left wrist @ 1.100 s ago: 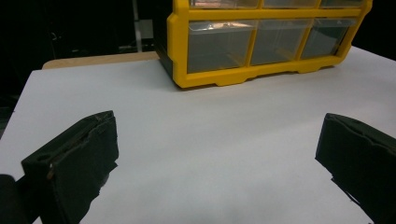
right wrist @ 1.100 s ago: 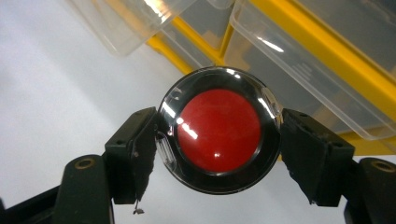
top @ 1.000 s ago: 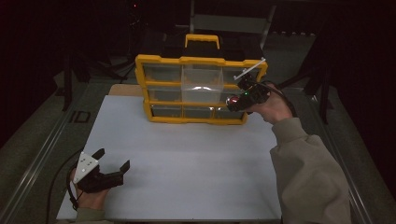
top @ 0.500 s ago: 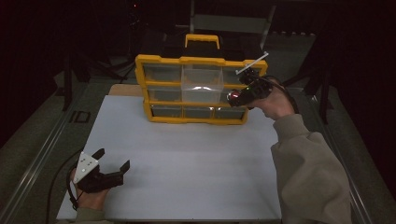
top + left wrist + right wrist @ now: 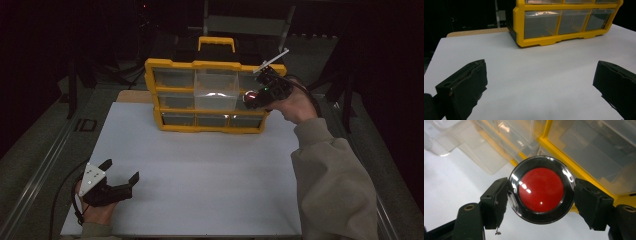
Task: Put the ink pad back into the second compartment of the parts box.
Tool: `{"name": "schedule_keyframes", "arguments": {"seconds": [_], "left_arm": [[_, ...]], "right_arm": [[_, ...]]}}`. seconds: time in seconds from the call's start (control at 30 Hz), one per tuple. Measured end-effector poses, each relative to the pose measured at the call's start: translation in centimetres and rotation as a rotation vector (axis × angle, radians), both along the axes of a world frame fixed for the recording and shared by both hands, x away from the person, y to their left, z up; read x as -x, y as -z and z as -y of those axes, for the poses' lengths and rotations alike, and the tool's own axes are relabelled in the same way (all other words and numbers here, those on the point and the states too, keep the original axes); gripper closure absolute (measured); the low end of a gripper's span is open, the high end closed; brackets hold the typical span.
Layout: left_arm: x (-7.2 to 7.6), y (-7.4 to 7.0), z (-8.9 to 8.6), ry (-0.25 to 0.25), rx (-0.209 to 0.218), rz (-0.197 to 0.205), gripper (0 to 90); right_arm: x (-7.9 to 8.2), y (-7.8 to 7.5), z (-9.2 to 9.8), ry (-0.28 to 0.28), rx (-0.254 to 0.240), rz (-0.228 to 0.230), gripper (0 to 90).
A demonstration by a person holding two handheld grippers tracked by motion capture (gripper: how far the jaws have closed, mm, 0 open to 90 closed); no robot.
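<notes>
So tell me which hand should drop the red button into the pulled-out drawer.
Right: the right gripper already clamps the red button beside the open drawer; the left gripper rests open, far off.

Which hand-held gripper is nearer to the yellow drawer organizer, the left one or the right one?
The right. The right hand-held gripper holds a red round button right at the yellow drawer organizer. The left hand-held gripper sits at the table's near left corner, far away.

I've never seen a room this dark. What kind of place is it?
Probably a workshop or test lab: a white table, a yellow drawer organizer for small parts, and hand-held grippers, the right gripper holding a red button.
</notes>
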State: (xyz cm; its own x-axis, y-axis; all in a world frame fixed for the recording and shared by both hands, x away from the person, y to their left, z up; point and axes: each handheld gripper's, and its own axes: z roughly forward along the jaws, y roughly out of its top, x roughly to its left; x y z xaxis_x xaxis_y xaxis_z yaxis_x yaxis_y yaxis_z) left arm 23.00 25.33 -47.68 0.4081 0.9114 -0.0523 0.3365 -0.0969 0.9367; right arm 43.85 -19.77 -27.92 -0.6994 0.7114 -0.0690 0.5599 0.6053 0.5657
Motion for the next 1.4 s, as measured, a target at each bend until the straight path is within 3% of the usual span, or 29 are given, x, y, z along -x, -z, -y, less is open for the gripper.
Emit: {"name": "schedule_keyframes", "arguments": {"seconds": [0.5,1.4], "left_arm": [[-0.1,0.1,0.2,0.005,-0.004,-0.005,0.0],[-0.1,0.1,0.2,0.009,-0.01,-0.012,0.0]], "right_arm": [[0.3,-2.0,-0.6,-0.031,0.007,0.037,29.8],[-0.2,-5.0,-1.4,-0.047,-0.038,0.074,29.8]]}}
